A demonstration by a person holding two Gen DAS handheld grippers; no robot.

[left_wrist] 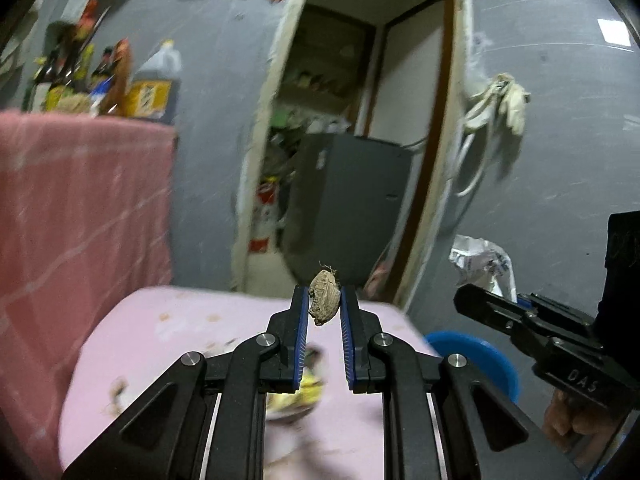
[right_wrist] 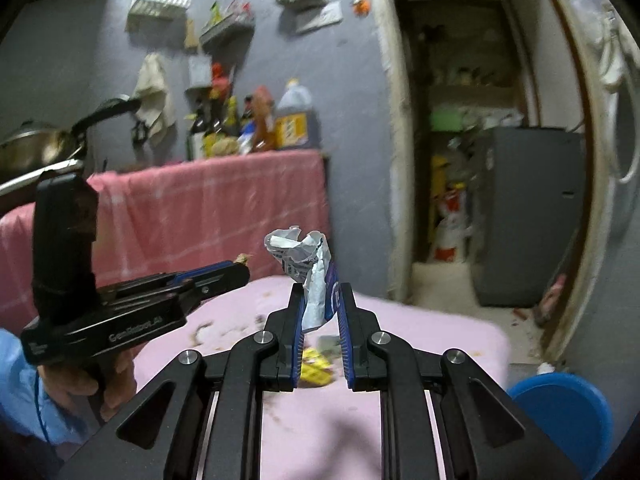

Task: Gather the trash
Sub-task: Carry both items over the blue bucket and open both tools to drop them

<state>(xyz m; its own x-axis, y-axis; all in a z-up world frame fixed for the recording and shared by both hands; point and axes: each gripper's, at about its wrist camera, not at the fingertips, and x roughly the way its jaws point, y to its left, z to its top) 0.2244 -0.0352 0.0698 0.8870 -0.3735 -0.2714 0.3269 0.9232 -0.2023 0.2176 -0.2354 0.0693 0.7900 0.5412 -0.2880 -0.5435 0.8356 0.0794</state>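
Our left gripper (left_wrist: pixel 324 300) pinches a small dried brown husk (left_wrist: pixel 323 298) above the pink table (left_wrist: pixel 168 328). Our right gripper (right_wrist: pixel 319 300) clamps a crumpled white-and-blue wrapper (right_wrist: pixel 312 276); a yellow wrapper (right_wrist: pixel 314 372) lies on the table below.

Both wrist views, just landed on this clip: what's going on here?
A person is clearing litter off a pink-covered table with a handheld gripper in each hand. The left gripper is pinching a small brown dried scrap; the right gripper is clamped on a crumpled white-and-blue wrapper. Both are lifted above the table. A yellow wrapper and crumbs lie on it. A blue bin sits beside the table.
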